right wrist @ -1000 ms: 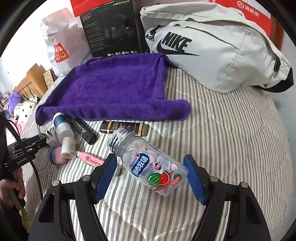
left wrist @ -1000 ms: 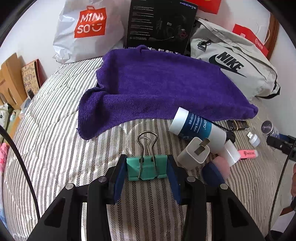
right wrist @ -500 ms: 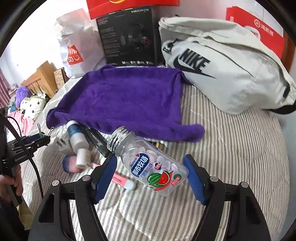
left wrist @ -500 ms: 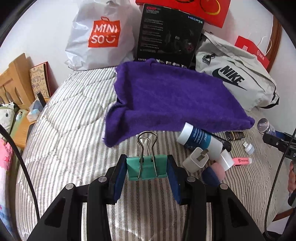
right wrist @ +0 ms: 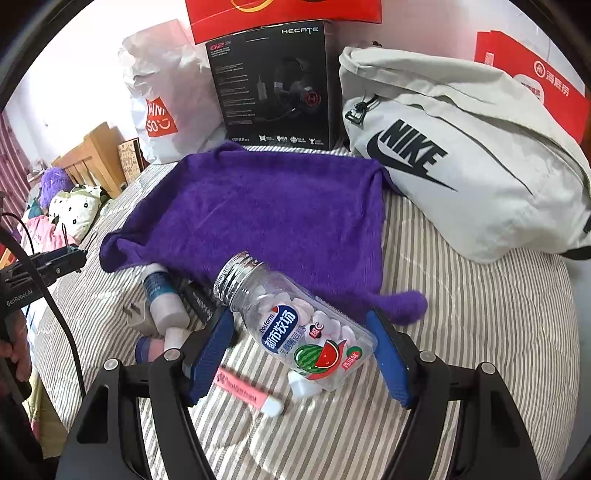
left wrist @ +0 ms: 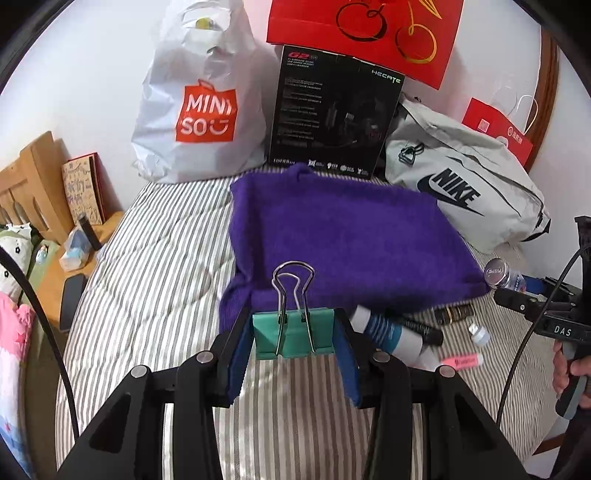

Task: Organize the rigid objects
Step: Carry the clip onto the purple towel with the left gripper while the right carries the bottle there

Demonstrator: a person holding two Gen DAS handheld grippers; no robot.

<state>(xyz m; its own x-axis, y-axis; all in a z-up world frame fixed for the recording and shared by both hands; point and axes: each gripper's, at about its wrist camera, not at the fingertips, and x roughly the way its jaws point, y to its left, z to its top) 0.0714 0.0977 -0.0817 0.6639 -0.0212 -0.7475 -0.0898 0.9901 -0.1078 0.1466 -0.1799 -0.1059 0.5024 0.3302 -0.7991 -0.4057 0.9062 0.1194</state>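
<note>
My left gripper (left wrist: pixel 293 343) is shut on a green binder clip (left wrist: pixel 293 334) and holds it above the striped bed, just before a purple towel (left wrist: pixel 343 236). My right gripper (right wrist: pixel 301 350) is shut on a clear candy bottle (right wrist: pixel 295 325) with a watermelon label and silver cap, held above the bed near the towel's (right wrist: pixel 273 210) front edge. On the bed below lie a blue-and-white tube (right wrist: pixel 164 299), a black pen (left wrist: pixel 424 330), a pink highlighter (right wrist: pixel 247 389), a white charger plug (right wrist: pixel 135 314) and a small white cap (left wrist: pixel 478 334).
Along the wall behind the towel stand a white Miniso bag (left wrist: pixel 199 110), a black headset box (left wrist: pixel 332 118), a grey Nike bag (right wrist: pixel 469 155) and red paper bags (left wrist: pixel 365 33). A wooden headboard (left wrist: pixel 29 184) and plush toys are at the left.
Both grippers have risen and drawn back from the bed with their objects held. The small items on the bed now lie lower and farther away in both views.
</note>
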